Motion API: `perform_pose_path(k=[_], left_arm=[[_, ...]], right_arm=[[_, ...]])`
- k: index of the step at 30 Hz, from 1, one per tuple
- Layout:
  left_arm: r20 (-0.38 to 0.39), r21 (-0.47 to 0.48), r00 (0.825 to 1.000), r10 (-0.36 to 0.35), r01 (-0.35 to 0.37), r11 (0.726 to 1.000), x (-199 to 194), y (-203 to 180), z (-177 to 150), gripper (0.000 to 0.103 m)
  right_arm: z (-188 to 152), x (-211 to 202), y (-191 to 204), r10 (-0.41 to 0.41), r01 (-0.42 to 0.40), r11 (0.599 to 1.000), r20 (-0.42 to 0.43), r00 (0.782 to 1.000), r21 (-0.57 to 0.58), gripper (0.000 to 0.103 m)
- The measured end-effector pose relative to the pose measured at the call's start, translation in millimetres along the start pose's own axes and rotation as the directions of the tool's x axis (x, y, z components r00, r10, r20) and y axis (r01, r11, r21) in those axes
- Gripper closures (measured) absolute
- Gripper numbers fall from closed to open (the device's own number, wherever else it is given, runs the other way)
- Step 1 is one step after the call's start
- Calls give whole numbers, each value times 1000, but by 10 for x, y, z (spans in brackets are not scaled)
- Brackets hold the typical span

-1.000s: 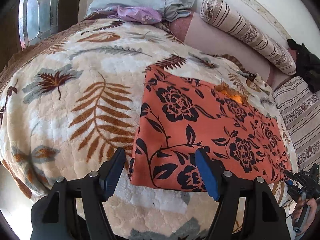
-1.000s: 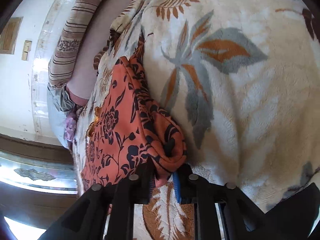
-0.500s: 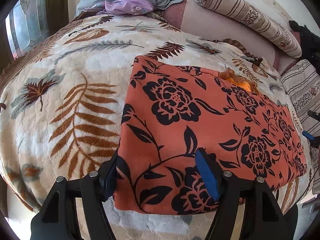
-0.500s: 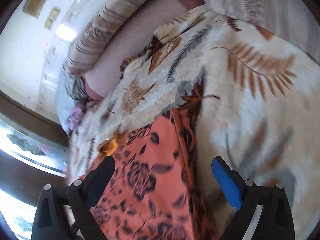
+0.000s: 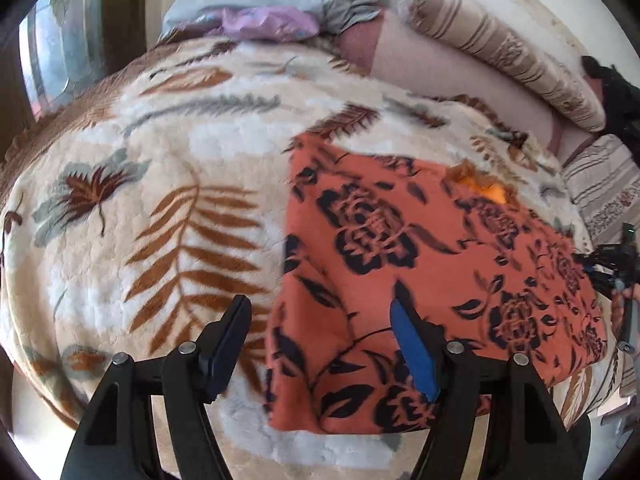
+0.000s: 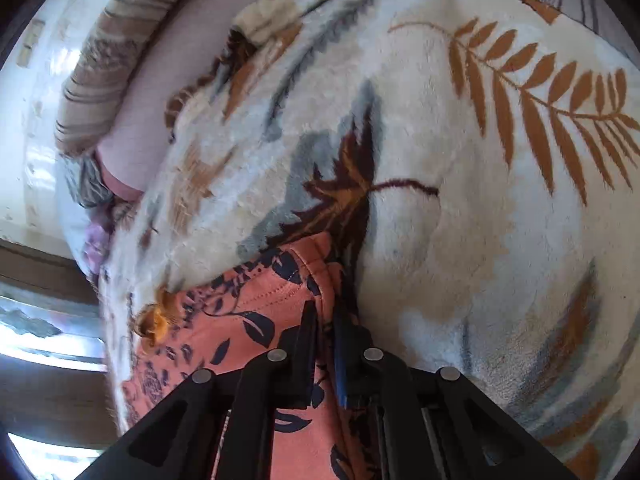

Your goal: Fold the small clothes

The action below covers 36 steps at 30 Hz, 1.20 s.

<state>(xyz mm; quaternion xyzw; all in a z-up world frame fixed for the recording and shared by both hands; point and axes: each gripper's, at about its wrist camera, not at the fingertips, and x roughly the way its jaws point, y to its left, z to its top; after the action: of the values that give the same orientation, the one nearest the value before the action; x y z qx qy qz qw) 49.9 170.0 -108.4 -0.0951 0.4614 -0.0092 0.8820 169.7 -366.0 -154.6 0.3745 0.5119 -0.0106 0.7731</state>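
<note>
The right gripper (image 6: pixel 326 344) is pinching an edge of the folded orange garment with black flower print (image 5: pixel 404 248), jaws nearly together on the cloth. The left gripper (image 5: pixel 324 344) is hovering wide apart over its near corner. The garment is lying on the cream leaf-patterned fleece blanket (image 5: pixel 160 184), toward the bed's right edge.
</note>
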Motion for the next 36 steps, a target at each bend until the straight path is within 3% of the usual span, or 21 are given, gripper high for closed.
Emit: perform_pose_path(k=[2, 5, 6, 7, 9, 11, 12, 13, 14, 15, 17, 20, 22, 25, 27, 28, 29, 30, 32, 36], left_arm=[[26, -48, 999, -19, 20, 999, -72, 120, -16, 31], [34, -58, 999, -32, 34, 998, -156, 219, 26, 31], [42, -59, 998, -38, 41, 997, -176, 232, 55, 31], [45, -65, 997, -58, 61, 996, -192, 254, 87, 31], [37, -98, 993, -111, 114, 989, -165, 303, 147, 31], [-3, -119, 988, -156, 155, 981, -16, 323, 177, 31], [-61, -139, 980, -188, 178, 974, 136, 345, 166, 55], [-129, -170, 972, -198, 175, 970, 294, 357, 123, 85], [-162, -201, 962, -219, 185, 962, 400, 381, 92, 85], [-146, -185, 965, -219, 191, 964, 383, 368, 109, 85], [-125, -91, 974, -189, 179, 980, 255, 237, 190, 85], [-66, 10, 982, -178, 179, 984, 101, 96, 349, 78], [-30, 10, 986, -162, 162, 987, 136, 99, 501, 47], [-10, -54, 987, -163, 163, 985, 359, 168, 766, 43], [-10, -62, 977, -211, 210, 976, 538, 178, 927, 50], [-25, -36, 975, -220, 219, 975, 660, 139, 990, 83], [-69, -10, 983, -167, 167, 986, 808, 107, 1025, 102], [-119, -21, 982, -147, 145, 989, 1002, 122, 1076, 100], [-130, -45, 975, -182, 178, 983, 1122, 154, 1151, 100], [-101, 109, 992, -81, 92, 990, 1052, -36, 1166, 98]], right_arm=[[-58, -119, 44, -17, 17, 1000, 5, 1000, 4, 79], [-195, -436, 209, -30, 34, 998, 72, 997, -47, 45], [-255, -557, 306, -19, 27, 997, 105, 994, -69, 27], [-343, -689, 385, -2, 14, 996, 137, 991, -88, 24], [-579, -872, 619, 85, -64, 988, 148, 985, -144, 24], [-886, -953, 794, 191, -168, 964, 97, 977, -205, 24], [-1052, -946, 862, 221, -199, 951, 72, 973, -237, 24], [-1210, -894, 903, 240, -222, 937, 36, 970, -270, 24], [-1334, -789, 921, 237, -226, 930, 3, 971, -291, 24], [-1427, -661, 877, 203, -201, 934, -26, 979, -295, 23], [-1560, -335, 647, 51, -71, 967, -88, 995, -246, 23], [-1617, -381, 494, 113, -119, 968, -42, 993, -219, 24], [-1620, -408, 490, 110, -119, 969, -53, 992, -216, 24], [-1592, -421, 487, 117, -127, 968, -59, 991, -215, 23], [-1585, -393, 487, 118, -129, 964, -60, 991, -231, 22], [-1576, -361, 517, 117, -128, 962, -61, 991, -240, 22], [-1588, -341, 514, 115, -127, 960, -63, 991, -248, 22], [-1602, -317, 512, 113, -127, 959, -67, 991, -255, 22], [-1619, -262, 510, 114, -130, 958, -76, 991, -254, 22], [-1586, -243, 478, 135, -153, 961, -92, 987, -231, 22]])
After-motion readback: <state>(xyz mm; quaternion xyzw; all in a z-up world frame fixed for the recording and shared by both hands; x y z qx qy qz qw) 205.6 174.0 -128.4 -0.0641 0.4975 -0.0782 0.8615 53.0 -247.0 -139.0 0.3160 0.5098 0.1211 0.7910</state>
